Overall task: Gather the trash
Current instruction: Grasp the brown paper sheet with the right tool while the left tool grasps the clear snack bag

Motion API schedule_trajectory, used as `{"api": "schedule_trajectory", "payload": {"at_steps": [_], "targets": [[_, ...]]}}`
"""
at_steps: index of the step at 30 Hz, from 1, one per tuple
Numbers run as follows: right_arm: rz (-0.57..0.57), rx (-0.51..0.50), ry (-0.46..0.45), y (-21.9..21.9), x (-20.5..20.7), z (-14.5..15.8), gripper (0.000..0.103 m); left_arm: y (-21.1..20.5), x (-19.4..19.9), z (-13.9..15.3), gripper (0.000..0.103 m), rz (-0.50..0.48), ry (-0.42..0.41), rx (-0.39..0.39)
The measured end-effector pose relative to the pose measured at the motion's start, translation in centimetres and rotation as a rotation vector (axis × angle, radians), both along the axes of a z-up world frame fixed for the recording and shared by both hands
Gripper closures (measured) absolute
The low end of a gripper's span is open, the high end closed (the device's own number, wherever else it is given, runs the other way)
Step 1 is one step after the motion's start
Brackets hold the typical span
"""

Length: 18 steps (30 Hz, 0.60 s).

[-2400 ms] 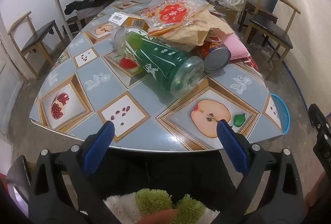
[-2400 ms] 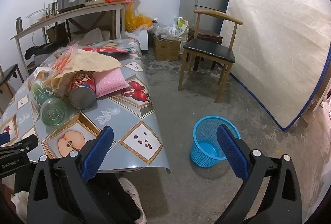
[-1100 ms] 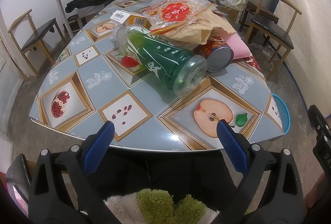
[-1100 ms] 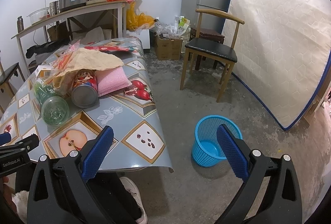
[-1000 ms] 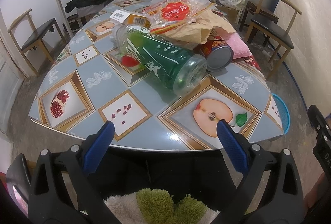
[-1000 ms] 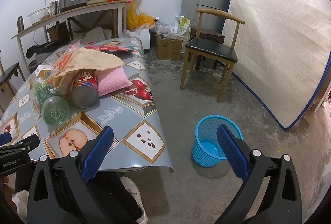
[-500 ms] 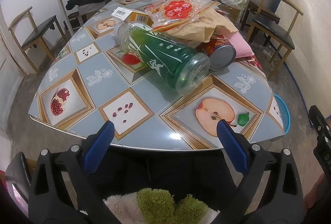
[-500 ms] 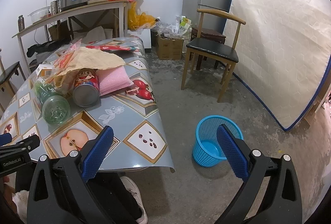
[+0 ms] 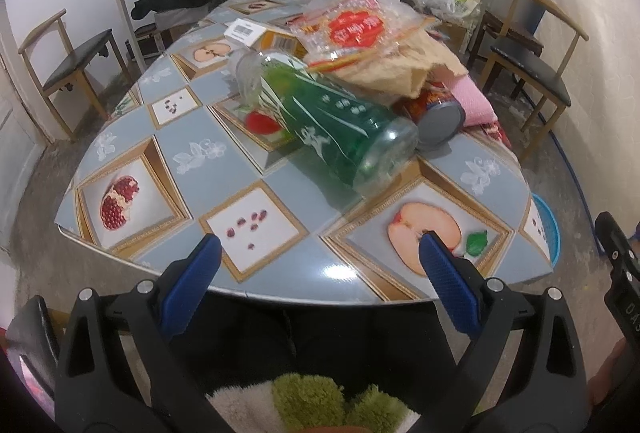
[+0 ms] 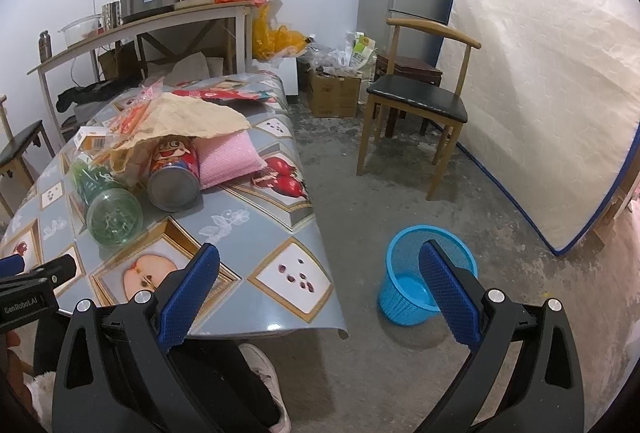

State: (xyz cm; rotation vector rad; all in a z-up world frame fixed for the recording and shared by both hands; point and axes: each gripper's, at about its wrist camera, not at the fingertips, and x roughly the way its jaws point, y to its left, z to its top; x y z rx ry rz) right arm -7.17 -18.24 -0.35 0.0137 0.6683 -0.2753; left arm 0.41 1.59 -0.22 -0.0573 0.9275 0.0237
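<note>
A green bottle (image 9: 332, 125), a can (image 10: 175, 173) and wrappers (image 9: 356, 29) are being carried by the fruit-patterned surface (image 9: 224, 169); a blue basket (image 10: 420, 289) is sitting on the floor beside it. Both the left tool (image 9: 320, 253) and the right tool (image 10: 318, 265) are being held wide open, empty.

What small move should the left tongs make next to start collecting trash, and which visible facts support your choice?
Probably ease the left tongs forward toward the green bottle. Both tongs are open and hold nothing, the bottle lies on its side as the nearest piece on the table, base end toward the left tongs, and the blue basket waits on the floor by the right tongs.
</note>
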Motion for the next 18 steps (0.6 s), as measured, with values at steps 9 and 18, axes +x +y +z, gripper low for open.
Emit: {"api": "schedule_trajectory", "payload": {"at_steps": [9,18], "targets": [[0.138,0.063,-0.119,2.9,2.9,1.8,0.006,4.6,2.5,1.9,0.008,0.014,-0.105,-0.066],[0.399,0.237,-0.146,5.2,9.6,3.4,0.006,10.1,6.3,3.8,0.008,-0.086,-0.293,-0.237]]}}
